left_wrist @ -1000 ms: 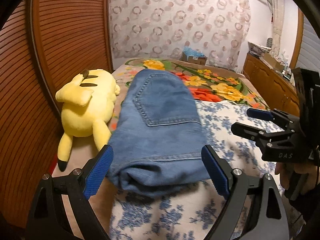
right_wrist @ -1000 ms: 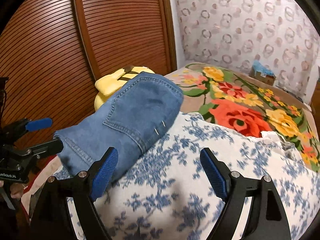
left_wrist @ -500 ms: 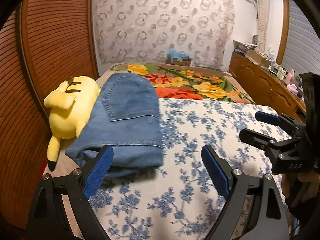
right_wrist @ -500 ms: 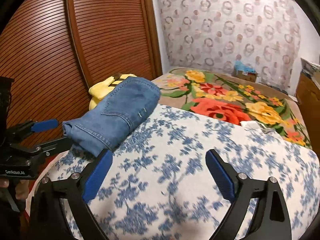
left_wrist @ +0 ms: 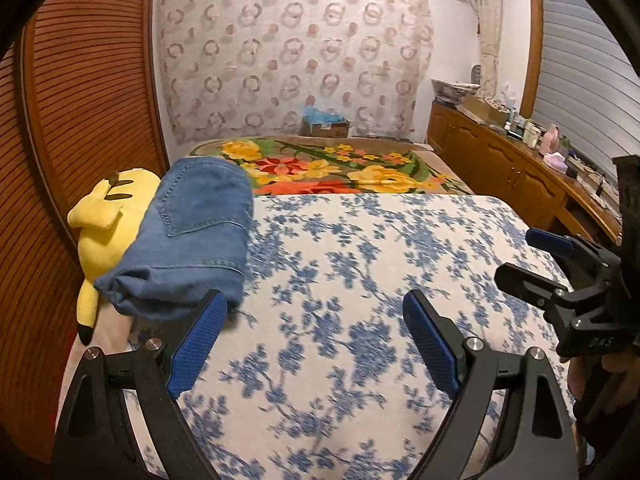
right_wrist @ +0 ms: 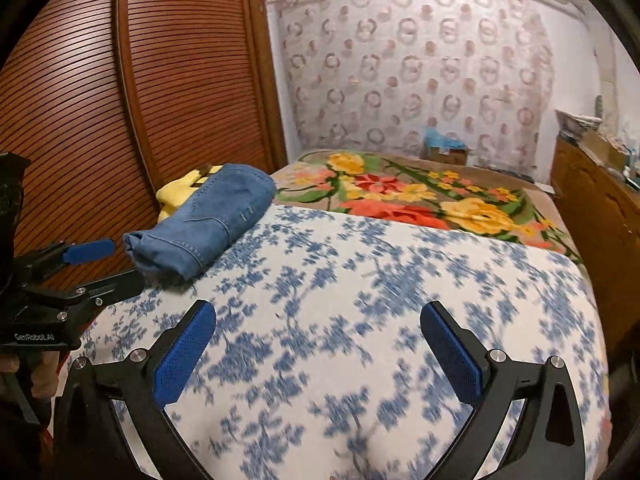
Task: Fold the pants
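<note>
Lying left of left claw (left_wrist: 314,336): pants (left_wrist: 192,236).

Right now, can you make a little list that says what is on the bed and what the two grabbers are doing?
pants: jeans folded, on the bed's left edge
toy: yellow plush lying beside the jeans, touching them
cover: blue-flowered sheet, bright flower blanket behind it
left gripper: open, holding nothing
right gripper: open, holding nothing
fold: looks finished
</note>
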